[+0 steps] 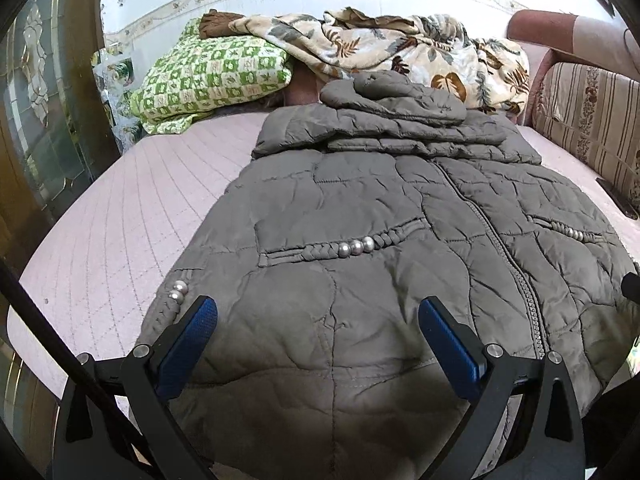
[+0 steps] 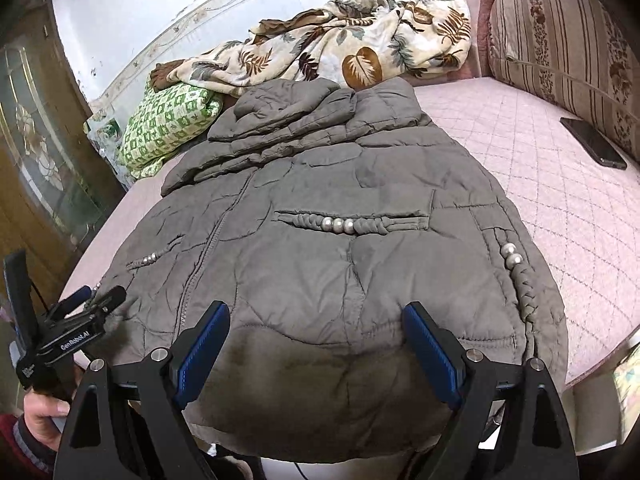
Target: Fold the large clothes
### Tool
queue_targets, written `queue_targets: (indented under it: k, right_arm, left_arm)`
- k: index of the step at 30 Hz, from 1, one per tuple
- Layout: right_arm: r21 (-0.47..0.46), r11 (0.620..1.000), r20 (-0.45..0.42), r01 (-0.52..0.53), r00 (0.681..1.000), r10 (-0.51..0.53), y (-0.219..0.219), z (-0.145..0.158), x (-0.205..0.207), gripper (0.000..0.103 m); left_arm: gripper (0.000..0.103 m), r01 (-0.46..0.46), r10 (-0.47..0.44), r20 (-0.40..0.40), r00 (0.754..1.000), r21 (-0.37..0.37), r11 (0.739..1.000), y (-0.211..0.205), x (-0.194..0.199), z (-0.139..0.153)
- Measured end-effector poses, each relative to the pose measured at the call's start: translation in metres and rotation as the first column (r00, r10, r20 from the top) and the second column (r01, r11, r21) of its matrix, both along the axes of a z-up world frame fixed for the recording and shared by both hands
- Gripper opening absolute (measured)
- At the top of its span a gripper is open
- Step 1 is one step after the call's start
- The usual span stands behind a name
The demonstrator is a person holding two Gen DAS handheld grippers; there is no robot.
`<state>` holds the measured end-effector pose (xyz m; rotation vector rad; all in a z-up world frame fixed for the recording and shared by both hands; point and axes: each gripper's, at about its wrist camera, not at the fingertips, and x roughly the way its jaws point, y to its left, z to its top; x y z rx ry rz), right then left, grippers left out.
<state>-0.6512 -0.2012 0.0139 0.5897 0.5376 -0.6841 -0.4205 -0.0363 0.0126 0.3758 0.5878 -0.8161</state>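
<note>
Grey quilted puffer jacket (image 2: 320, 240) lies front-up on the pink quilted bed cover (image 2: 540, 184), sleeves already folded across its upper part, hem nearest both sets of fingers. Left gripper (image 1: 318, 320) and right gripper (image 2: 316, 328) hang over the hem, blue-padded jaws spread wide, gripping nothing. Likely best: pinch hem at both corners outside the pearl-trimmed pockets (image 2: 340, 224), lift evenly, carry toward collar.

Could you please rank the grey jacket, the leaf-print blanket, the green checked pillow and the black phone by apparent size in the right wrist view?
1. grey jacket, though nearest the camera
2. leaf-print blanket
3. green checked pillow
4. black phone
</note>
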Motion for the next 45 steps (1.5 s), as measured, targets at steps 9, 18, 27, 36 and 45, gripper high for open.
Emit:
queue_targets:
  k: [9, 18, 27, 36, 45]
  right_arm:
    - [-0.024, 0.999, 0.001, 0.037, 0.999, -0.037, 0.001, 0.002, -0.011, 0.091]
    - [-0.024, 0.998, 0.01, 0.055, 0.998, -0.055, -0.003, 0.0, -0.013, 0.091]
    - [-0.059, 0.998, 0.007, -0.006, 1.0, 0.006, 0.007, 0.006, 0.004, 0.091]
    - [-0.083, 0.995, -0.06, -0.05, 0.997, 0.045, 0.021, -0.003, 0.012, 0.091]
    - [-0.079, 0.996, -0.062, -0.028, 0.998, 0.023, 0.02, -0.006, 0.005, 0.091]
  left_arm:
    - [0.101, -0.015, 0.015, -0.005, 1.0, -0.026, 1.0, 0.003, 0.005, -0.007]
    - [0.101, -0.03, 0.03, 0.003, 1.0, -0.032, 0.999, 0.006, 0.009, -0.008]
    - [0.101, -0.094, 0.092, -0.033, 0.995, -0.058, 0.994, 0.033, 0.003, -0.005]
    - [0.101, -0.067, 0.066, -0.033, 0.997, -0.021, 0.998, 0.022, -0.005, -0.009]
    - [0.101, -0.035, 0.035, 0.006, 0.999, -0.01, 0.999, 0.018, -0.014, -0.009]
